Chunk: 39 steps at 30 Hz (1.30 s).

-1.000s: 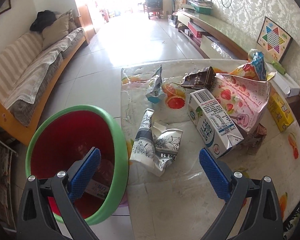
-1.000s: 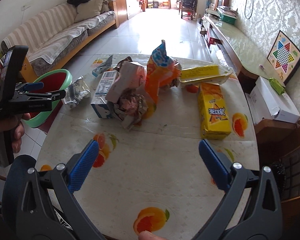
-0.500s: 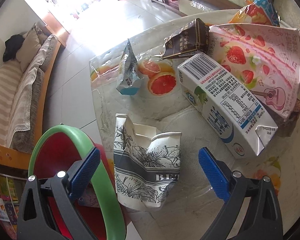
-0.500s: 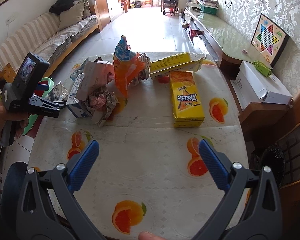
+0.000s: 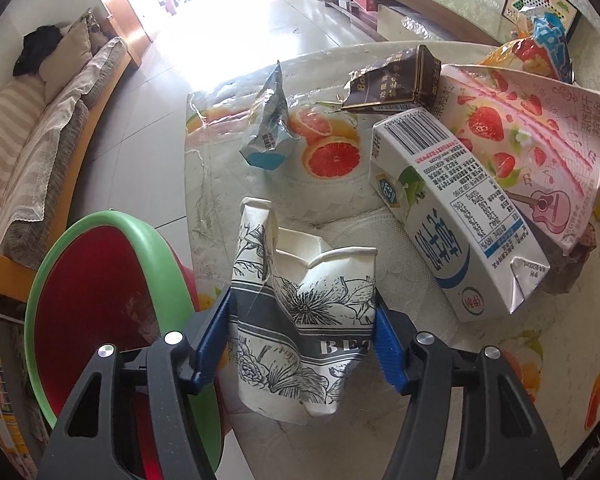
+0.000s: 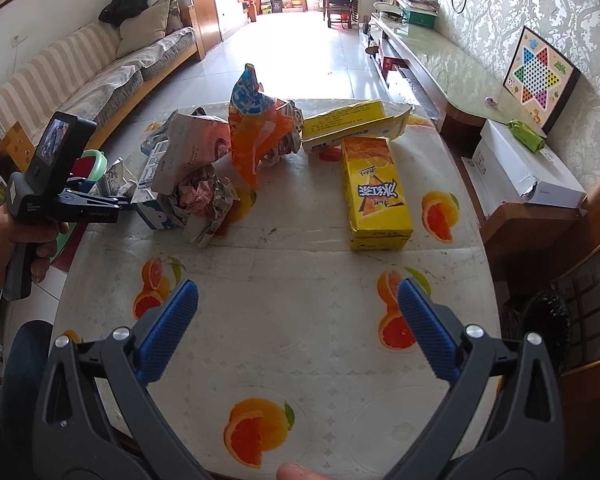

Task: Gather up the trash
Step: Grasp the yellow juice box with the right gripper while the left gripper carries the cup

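A crumpled white paper cup with a black flower print (image 5: pixel 300 320) lies near the table's left edge. My left gripper (image 5: pixel 300 334) is closing on it, and both blue pads touch its sides. Beside the table, to the left, stands a red bin with a green rim (image 5: pixel 112 292). Beyond the cup lie a white milk carton (image 5: pixel 452 216), a pink strawberry box (image 5: pixel 528 148), a brown carton (image 5: pixel 392 84) and a small silver-blue packet (image 5: pixel 268 128). My right gripper (image 6: pixel 296 320) hangs open over the bare near part of the table, with nothing between its fingers.
A yellow drink box (image 6: pixel 376 196), flattened yellow cartons (image 6: pixel 352 124) and an orange snack bag (image 6: pixel 256 128) sit mid-table. A sofa (image 6: pixel 100 68) runs along the left and a low bench (image 6: pixel 432 60) along the right wall. A white box (image 6: pixel 520 168) sits on a side stand.
My left gripper came down over the paper cup and its jaws narrowed from wide open until they touch it. The right gripper drifted slightly and stayed open.
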{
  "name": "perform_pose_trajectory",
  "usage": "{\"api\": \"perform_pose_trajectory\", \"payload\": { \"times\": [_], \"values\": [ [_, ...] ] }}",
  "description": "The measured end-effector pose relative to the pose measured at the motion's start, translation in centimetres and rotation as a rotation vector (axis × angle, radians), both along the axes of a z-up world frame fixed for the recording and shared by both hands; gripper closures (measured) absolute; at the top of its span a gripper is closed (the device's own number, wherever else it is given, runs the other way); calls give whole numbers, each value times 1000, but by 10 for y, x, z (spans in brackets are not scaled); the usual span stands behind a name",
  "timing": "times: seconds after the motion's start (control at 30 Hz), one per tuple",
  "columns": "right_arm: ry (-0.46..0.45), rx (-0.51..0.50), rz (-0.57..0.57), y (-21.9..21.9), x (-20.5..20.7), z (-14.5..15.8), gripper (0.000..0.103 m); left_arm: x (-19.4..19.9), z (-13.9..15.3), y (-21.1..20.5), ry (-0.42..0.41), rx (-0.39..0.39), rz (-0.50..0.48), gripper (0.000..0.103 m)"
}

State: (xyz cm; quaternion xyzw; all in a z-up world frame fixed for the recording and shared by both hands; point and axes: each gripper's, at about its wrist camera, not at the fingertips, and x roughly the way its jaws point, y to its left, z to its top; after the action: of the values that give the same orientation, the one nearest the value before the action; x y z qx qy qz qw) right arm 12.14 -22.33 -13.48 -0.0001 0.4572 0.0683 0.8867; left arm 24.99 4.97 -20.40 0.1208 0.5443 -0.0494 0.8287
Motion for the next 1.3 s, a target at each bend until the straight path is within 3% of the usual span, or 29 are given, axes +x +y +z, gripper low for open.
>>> {"api": "perform_pose_trajectory", "payload": {
  "times": [0.23,0.43,0.67,0.93,0.97,1.03,1.3],
  "values": [
    [-3,-4,1,0,14,-4,5,-40,28,6,-79,-110,57,43],
    [-38,-98,-27,-4,53,-12,5,-81,50,3,-134,-195,67,43],
    [24,-174,-75,-20,115,-40,5,-105,71,8,-172,-282,84,43],
    [118,-138,-123,-33,151,-75,6,-118,74,21,-175,-325,100,42],
    [118,-141,-124,-32,151,-77,13,-118,73,23,-173,-325,103,42],
    [140,-144,-114,-30,151,-82,45,-119,72,26,-171,-325,111,42],
    [111,-150,-81,-24,119,-67,46,-123,70,35,-190,-336,138,42]
  ]
}}
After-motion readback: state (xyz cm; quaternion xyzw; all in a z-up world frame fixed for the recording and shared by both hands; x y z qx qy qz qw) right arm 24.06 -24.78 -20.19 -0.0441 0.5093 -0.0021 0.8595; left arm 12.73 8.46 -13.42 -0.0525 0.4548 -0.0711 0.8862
